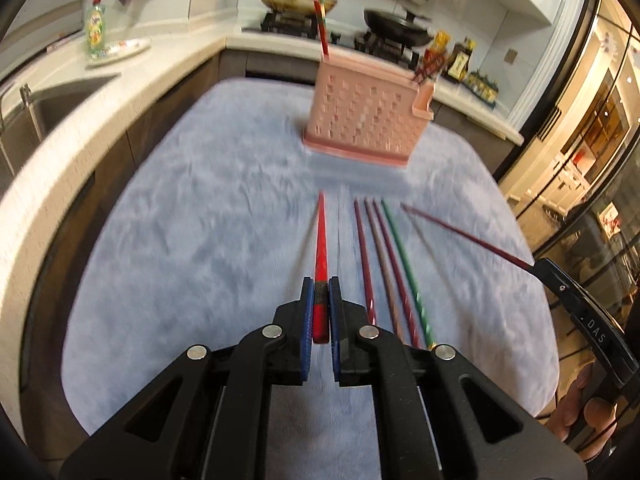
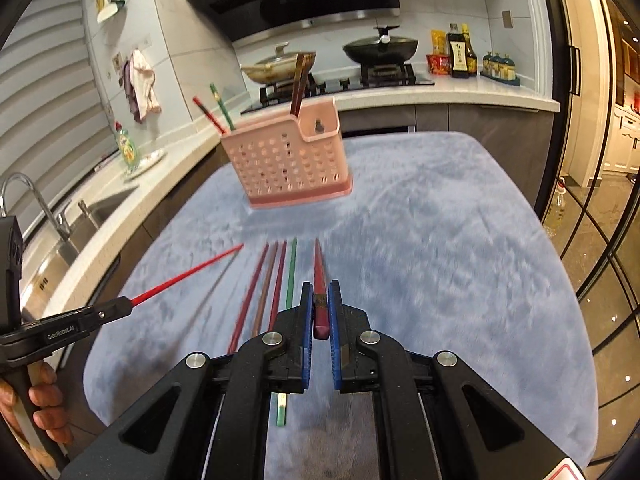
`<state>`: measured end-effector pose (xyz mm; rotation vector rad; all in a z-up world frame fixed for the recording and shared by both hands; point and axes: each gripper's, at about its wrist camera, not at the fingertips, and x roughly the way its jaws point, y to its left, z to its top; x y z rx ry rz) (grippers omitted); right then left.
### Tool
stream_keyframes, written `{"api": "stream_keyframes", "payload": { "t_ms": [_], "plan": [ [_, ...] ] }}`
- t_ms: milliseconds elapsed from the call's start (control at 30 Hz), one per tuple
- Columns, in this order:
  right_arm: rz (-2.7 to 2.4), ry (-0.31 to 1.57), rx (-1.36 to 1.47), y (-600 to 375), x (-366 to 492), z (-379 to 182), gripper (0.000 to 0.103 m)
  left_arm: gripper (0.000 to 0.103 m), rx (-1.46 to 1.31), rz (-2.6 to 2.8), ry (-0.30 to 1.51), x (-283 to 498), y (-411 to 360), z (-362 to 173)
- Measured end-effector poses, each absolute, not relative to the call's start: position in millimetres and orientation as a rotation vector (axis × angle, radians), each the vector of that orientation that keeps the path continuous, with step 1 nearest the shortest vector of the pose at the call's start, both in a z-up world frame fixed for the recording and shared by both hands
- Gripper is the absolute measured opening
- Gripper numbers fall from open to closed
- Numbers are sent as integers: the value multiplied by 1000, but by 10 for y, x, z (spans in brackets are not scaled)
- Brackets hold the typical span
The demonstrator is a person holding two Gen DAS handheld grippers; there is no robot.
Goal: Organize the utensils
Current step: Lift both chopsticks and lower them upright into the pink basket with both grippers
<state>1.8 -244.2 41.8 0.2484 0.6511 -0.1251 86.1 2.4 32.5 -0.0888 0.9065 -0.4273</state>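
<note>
Left wrist view: the left gripper [image 1: 320, 300] is closed tight on a red chopstick [image 1: 321, 240], its tip aimed at the pink utensil caddy [image 1: 360, 120] ahead; bare blue cloth [image 1: 180, 240] lies open between the gripper and the caddy and to the caddy's left, out to the cloth's rounded edge; four chopsticks [image 1: 384, 264] lie side by side on the cloth short of the caddy, to the right of the held one, three reddish-brown and one green; further right the right gripper [image 1: 538, 266] pinches a dark red chopstick [image 1: 460, 234]; fingers [image 1: 576, 404] grip its handle; the caddy holds one striped stick [image 1: 322, 28] upright at its left end and a few sticks [image 1: 428, 68] in its small right compartment; behind the caddy are a stove with two lidded pans [image 1: 396, 20], and a sink [image 1: 52, 108] lies to its left.

Right wrist view: the right gripper [image 2: 320, 300] is clamped shut on the dark red chopstick [image 2: 319, 272], pointing at the caddy [image 2: 288, 160]; open cloth [image 2: 460, 260] spreads to the caddy's right, up to a glass door; the four loose chopsticks [image 2: 276, 276] lie left of the held one, short of the caddy; the left gripper [image 2: 126, 304] at far left holds the red chopstick [image 2: 188, 276]; in the caddy, a red and a green stick [image 2: 216, 114] lean at the left end, brown ones [image 2: 300, 84] stand in the right compartment; sauce bottles [image 2: 460, 56] stand on the counter behind.
</note>
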Motion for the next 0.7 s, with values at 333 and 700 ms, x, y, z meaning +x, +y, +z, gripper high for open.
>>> {"api": "stream_keyframes", "payload": {
  "t_ms": [333,700],
  "plan": [
    [-146,531,253,-2635,342,852,7,7,-112,-418,786,1206,-5,834],
    [-132,441,265,-2734,682,1259,7,7,-90,-406,702,1635,-178,1187]
  ]
}}
